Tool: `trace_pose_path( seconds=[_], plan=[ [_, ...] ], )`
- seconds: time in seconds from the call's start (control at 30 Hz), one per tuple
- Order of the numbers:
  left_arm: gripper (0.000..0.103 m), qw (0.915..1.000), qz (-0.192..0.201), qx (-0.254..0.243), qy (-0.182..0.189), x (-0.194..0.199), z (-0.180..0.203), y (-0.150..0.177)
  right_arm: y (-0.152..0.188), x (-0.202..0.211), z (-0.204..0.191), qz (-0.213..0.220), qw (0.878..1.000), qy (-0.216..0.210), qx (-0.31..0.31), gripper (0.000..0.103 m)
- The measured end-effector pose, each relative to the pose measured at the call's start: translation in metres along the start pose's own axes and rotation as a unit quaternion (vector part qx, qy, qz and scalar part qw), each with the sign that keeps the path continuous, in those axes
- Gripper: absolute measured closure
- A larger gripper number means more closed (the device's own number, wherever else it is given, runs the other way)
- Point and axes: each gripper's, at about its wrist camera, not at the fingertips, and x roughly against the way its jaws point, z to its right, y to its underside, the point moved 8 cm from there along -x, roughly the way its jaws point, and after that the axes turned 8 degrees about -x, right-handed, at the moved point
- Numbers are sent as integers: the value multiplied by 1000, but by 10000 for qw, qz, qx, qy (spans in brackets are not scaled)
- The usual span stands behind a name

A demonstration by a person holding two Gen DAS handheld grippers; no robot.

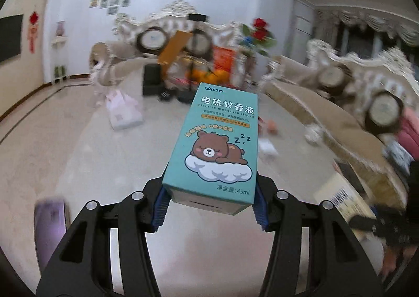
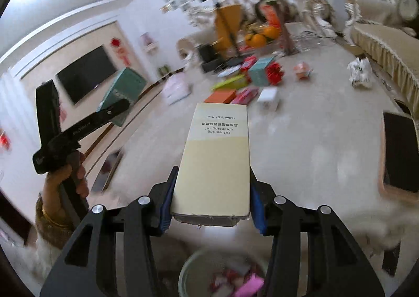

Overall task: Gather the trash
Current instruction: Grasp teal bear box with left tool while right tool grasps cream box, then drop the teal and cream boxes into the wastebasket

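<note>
My left gripper is shut on a teal mosquito-liquid box with a sleeping bear on it, held in the air above the floor. That box and gripper also show at the left of the right wrist view. My right gripper is shut on a cream cleansing-oil box, held above a pale green trash bin with several wrappers inside. More trash lies on the floor: several coloured boxes, a white box and crumpled paper.
Ornate cream sofas line the right and far sides. A low table with oranges and flowers stands at the far end. A TV hangs on the left wall. A white package lies on the floor.
</note>
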Motion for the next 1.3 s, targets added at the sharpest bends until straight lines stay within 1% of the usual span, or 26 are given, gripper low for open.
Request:
trace_pose_path(
  seconds=[0.03,0.07,0.1,0.17,0.2,0.23,0.33,0.4,0.47,0.5,0.57,0.6,0.63,0.67,0.73,0.8,0.83,0.87,0.9,0.93,0.97,1.0,1.03,1.1,1.17,1.3],
  plan=[
    [51,9999,-76,-4,86,12,9,15,19,9,-5,-178,9998,-117,-28,57],
    [51,9996,-179,24,230,23,18,31,31,12,-7,-327,9994,-142,-35,57],
    [51,9984,-387,90,412,34,29,54,48,17,-10,-526,9986,-42,57,57],
    [51,9946,-791,235,631,47,43,88,64,22,-13,-737,9971,135,135,57],
    [51,9912,-1035,316,763,55,53,110,72,22,-13,-866,9962,107,69,57],
    [51,9885,-1217,389,815,59,57,125,82,21,-16,-1018,9948,24,11,57],
    [51,9768,-1786,563,1038,58,77,171,113,3,-19,-1451,9894,69,63,57],
    [51,9723,-2083,416,976,46,85,197,131,-18,-13,-1775,9840,125,-20,57],
    [51,9655,-2444,263,863,28,90,221,149,-38,-6,-1988,9795,327,72,57],
    [51,9632,-2546,201,837,21,90,232,156,-45,-2,-2083,9771,426,100,57],
    [51,9547,-2871,114,773,3,89,256,174,-60,11,-2318,9699,713,218,57],
    [51,9520,-2960,108,774,-2,88,263,182,-65,17,-2451,9655,839,251,57],
    [51,9466,-3136,93,747,-12,87,276,192,-72,25,-2598,9605,963,272,57],
    [51,9445,-3201,86,738,-15,87,284,199,-77,32,-2701,9567,1050,270,57],
    [50,9369,-3426,55,692,-28,85,300,214,-89,42,-2932,9485,1174,234,57],
    [50,9301,-3611,155,659,-37,82,311,224,-96,48,-3040,9422,1351,398,57],
    [48,9267,-3694,198,660,-41,82,315,228,-100,49,-3083,9389,1428,547,57],
    [48,9247,-3742,216,661,-44,81,319,232,-100,48,-3104,9383,1406,588,56],
    [42,9230,-3791,209,627,-46,82,323,234,-102,46,-3113,9386,1359,601,56],
    [34,9221,-3818,190,608,-47,83,325,234,-99,47,-3065,9406,1344,579,56],
    [31,9214,-3833,173,614,-46,84,325,235,-96,47,-3054,9410,1327,606,55],
    [24,9213,-3838,149,603,-47,85,326,235,-98,47,-3054,9406,1330,657,51],
    [19,9219,-3835,103,544,-48,85,327,234,-98,48,-2998,9406,1412,742,43],
    [18,9260,-3746,25,462,-45,86,324,234,-100,54,-2925,9411,1497,792,37],
    [15,9303,-3642,106,413,-43,82,321,235,-100,61,-2952,9393,1580,752,36],
    [14,9353,-3511,266,345,-39,72,314,224,-94,65,-2830,9429,1627,665,36]
  ],
)
